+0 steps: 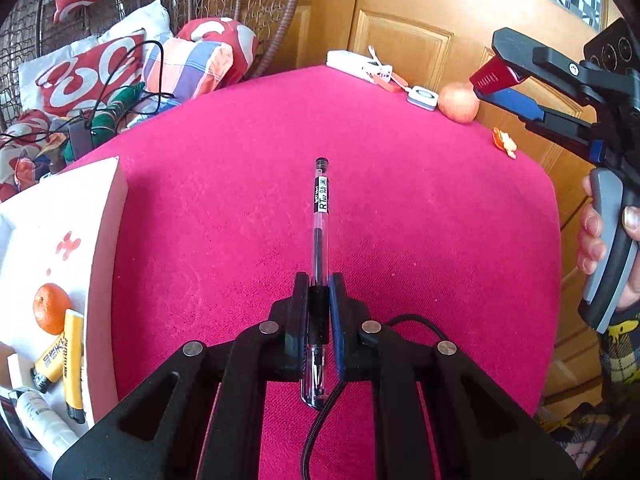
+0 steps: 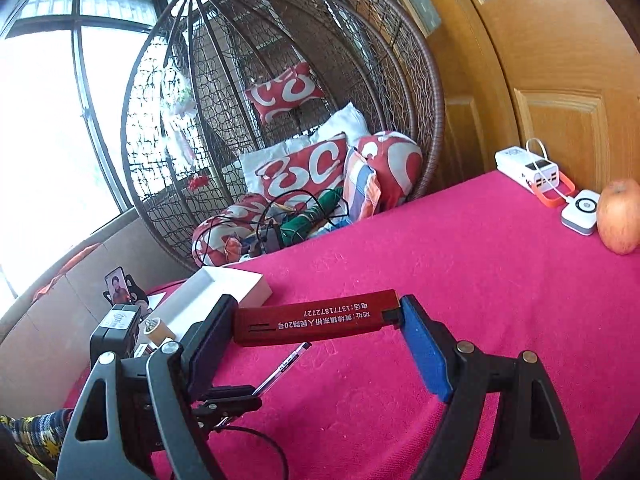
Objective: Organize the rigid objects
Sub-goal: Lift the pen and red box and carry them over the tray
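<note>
Magenta cloth covers the table (image 1: 400,200). From the left wrist, the left gripper (image 1: 319,292) is clamped on a clear pen (image 1: 320,216) by its black grip, barrel pointing toward the far edge. A white box (image 1: 104,248) at the left edge holds an orange (image 1: 50,308) and yellow tubes (image 1: 72,360); an apple (image 1: 458,102) sits near the far right corner. From the right wrist, the right gripper (image 2: 316,320) pinches a flat red case (image 2: 316,316) lengthwise between its pads, above the cloth; the pen (image 2: 280,372) shows beneath.
</note>
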Tool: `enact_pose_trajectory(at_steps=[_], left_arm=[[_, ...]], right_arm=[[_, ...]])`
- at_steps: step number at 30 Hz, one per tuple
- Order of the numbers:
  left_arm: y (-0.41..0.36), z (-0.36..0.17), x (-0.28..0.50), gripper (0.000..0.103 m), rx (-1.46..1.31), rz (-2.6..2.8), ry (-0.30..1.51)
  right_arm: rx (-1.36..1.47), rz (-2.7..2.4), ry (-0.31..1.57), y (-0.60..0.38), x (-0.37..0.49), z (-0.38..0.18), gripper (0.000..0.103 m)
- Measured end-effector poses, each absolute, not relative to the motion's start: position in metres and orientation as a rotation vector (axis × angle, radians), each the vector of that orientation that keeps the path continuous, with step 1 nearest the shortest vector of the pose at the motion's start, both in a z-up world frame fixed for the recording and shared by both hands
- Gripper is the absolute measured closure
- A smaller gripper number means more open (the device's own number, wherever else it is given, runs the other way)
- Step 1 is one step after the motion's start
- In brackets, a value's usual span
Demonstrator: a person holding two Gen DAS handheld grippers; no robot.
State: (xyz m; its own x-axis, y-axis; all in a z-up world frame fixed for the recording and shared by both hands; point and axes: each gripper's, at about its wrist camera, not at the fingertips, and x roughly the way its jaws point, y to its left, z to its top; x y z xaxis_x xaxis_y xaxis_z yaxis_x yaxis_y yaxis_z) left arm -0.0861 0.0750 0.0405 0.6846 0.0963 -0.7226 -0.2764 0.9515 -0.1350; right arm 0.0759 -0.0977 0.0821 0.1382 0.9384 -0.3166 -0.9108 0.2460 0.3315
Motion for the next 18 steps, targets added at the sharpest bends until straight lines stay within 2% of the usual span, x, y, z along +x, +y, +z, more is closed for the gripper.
enact_pose_trajectory(at_steps=[18], left_arm=[[0.128, 0.109, -0.174, 0.094, -0.377, 0.418, 0.507]], right_arm=[[0.052, 1.441, 0.447, -0.066, 0.037, 0.115, 0.021]])
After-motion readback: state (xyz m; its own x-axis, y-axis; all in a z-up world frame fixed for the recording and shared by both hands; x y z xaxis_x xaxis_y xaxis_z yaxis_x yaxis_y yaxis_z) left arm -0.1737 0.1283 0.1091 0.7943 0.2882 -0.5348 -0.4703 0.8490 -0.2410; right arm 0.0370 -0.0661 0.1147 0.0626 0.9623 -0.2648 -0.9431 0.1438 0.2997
